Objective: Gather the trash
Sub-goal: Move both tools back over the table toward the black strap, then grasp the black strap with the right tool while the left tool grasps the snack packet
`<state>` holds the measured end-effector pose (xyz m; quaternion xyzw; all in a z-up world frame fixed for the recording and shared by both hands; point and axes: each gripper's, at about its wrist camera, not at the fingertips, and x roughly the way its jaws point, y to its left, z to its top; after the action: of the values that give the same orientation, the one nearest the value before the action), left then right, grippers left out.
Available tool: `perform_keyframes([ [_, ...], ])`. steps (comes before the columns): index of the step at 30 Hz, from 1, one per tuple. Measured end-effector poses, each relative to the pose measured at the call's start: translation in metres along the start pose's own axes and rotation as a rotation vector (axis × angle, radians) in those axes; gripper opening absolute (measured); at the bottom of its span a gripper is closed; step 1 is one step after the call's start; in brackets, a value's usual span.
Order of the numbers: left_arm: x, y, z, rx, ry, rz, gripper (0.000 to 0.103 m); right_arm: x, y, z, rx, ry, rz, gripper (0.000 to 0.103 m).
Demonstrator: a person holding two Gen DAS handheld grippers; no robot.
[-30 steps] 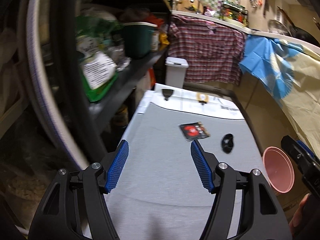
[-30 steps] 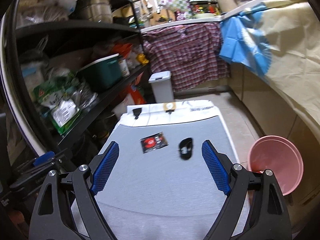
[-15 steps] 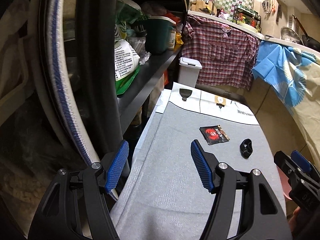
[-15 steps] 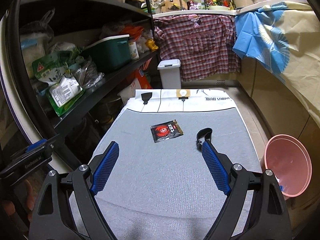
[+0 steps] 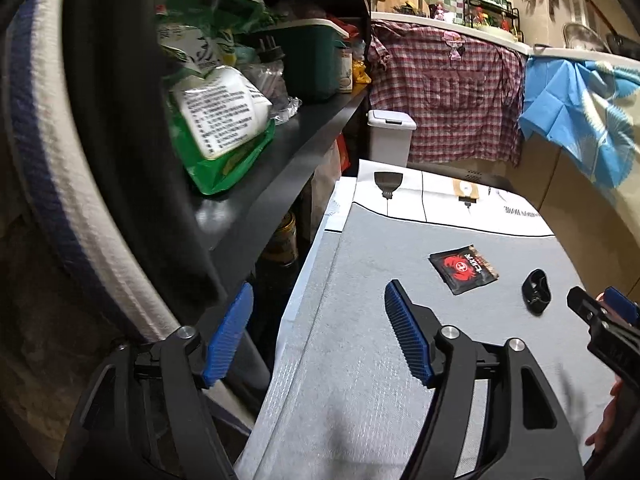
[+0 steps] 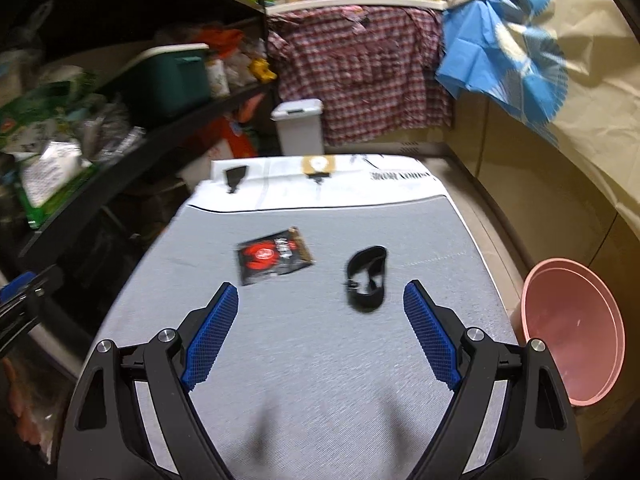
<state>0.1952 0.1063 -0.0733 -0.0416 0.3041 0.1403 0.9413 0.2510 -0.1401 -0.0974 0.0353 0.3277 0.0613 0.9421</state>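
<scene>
A black and red snack wrapper (image 6: 274, 256) lies flat on the grey mat (image 6: 320, 360); it also shows in the left wrist view (image 5: 463, 268). A crumpled black piece of trash (image 6: 367, 278) lies to its right, also in the left wrist view (image 5: 537, 290). My right gripper (image 6: 318, 332) is open and empty, just short of both items. My left gripper (image 5: 318, 336) is open and empty at the mat's left edge, next to the shelf. The right gripper's tip (image 5: 600, 316) shows at the right of the left wrist view.
A pink bucket (image 6: 576, 332) stands on the floor right of the mat. A black shelf (image 5: 256, 192) with bags and a green box runs along the left. A white lidded bin (image 6: 298, 126) stands behind the mat, before a hanging checked shirt (image 6: 360, 72).
Both grippers have moved forward toward the items. The left view has swung further left toward the shelf. The wrapper and black piece have not moved.
</scene>
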Motion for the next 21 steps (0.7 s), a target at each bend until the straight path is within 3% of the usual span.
perform_keyframes([
  [9,0.025,-0.027,-0.003,0.04,0.051,-0.059,0.067,0.05,-0.028,0.005,0.066,0.053,-0.036,0.084],
  [21,0.059,-0.053,-0.005,0.047,0.081,-0.072,0.067,0.094,-0.039,0.004,0.083,0.13,-0.058,0.084],
])
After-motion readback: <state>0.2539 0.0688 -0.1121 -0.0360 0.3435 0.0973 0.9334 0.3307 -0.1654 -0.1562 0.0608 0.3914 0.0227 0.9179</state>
